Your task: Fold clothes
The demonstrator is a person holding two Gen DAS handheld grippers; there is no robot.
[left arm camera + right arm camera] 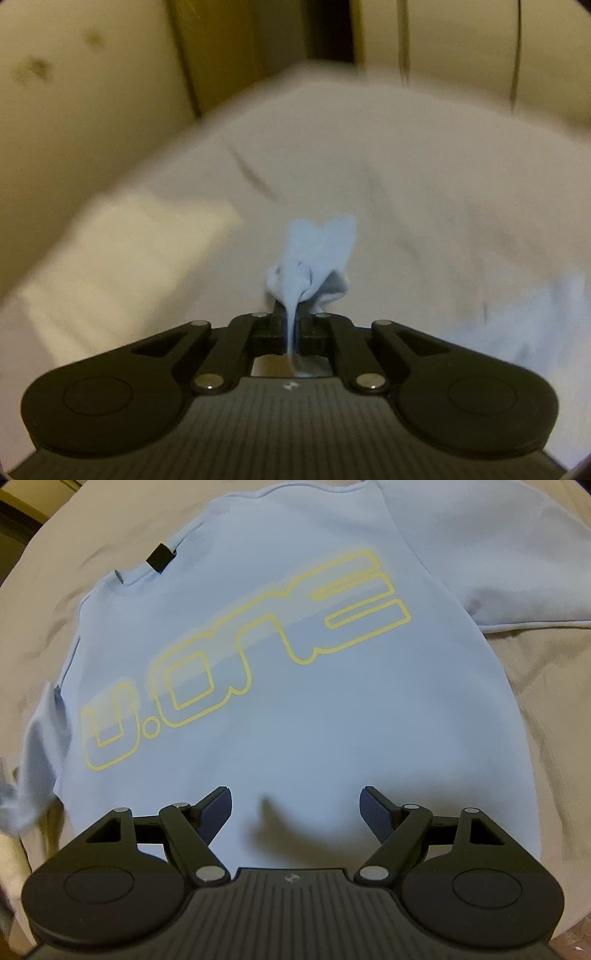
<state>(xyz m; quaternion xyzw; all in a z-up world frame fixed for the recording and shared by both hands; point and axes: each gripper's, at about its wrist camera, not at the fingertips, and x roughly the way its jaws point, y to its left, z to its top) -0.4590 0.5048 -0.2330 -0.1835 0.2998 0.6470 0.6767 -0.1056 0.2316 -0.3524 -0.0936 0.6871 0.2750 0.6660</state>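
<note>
Left claw (291, 317) pinches shirt (295, 709); right claw (295, 812) spread above it.

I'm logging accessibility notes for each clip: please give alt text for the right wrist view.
A light blue T-shirt with yellow outlined lettering lies spread flat on a beige bed cover. The black right tongs hover open above its lower part, holding nothing.

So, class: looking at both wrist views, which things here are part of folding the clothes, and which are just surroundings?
Part of the job:
light blue T-shirt, spread flat
left gripper, shut on a bunch of the blue fabric
right gripper, open above the shirt

Just surroundings:
white bed sheet
cream padded headboard
</note>
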